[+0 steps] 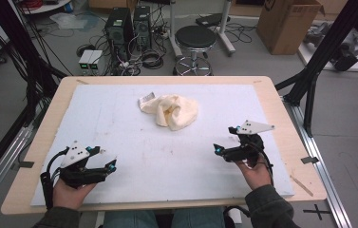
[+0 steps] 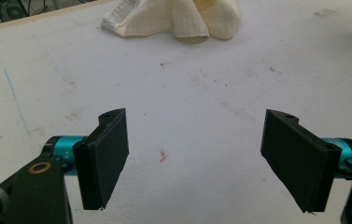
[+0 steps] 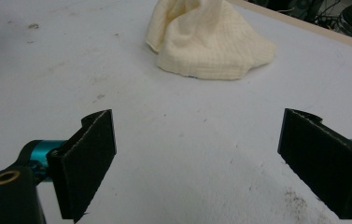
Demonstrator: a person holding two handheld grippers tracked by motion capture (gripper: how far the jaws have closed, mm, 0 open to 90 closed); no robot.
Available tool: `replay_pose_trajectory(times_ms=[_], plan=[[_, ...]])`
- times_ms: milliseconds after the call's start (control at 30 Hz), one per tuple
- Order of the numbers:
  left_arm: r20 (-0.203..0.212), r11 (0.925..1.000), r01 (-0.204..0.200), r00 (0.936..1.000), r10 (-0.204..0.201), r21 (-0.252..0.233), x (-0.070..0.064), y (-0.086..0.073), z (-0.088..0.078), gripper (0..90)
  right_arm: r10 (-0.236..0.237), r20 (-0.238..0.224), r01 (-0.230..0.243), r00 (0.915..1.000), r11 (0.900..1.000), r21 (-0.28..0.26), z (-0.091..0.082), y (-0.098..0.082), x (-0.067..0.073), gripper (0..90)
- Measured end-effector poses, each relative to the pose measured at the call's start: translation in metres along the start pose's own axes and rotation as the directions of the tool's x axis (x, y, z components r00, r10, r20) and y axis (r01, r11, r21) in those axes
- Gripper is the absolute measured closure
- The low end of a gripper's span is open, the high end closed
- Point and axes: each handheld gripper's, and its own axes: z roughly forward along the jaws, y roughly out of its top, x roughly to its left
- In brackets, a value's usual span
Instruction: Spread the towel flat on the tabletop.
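Both grippers, left (image 1: 111,165) and right (image 1: 216,150), gape wide, nothing between them and the crumpled cloth (image 1: 172,110)

The crumpled cream waffle-weave cloth (image 2: 183,18) is cut off by the top edge in the left gripper view, and likewise in the right gripper view (image 3: 211,44). What is printed on its small white label (image 1: 146,99) is too small to be read. The cloth's folded-under inner layers are hidden in the high view.
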Motion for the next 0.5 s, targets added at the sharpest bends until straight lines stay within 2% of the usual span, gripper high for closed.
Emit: replay_pose_trajectory(times_ms=[367, 500], plan=[[-0.005, 1.0, -0.001, 1.0, 0.001, -0.004, 0.0, 0.0, -0.002, 23.7, -0.003, -0.026, 0.004, 0.9997, 1.0, 0.018, 0.016, 0.022, -0.005, 10.6], [-0.008, 1.0, -0.008, 0.9999, 0.008, -0.001, -0.001, 0.001, 0.0, 23.7, -0.012, -0.05, 0.013, 0.9987, 0.999, 0.03, 0.023, 0.031, -0.006, 10.6]])
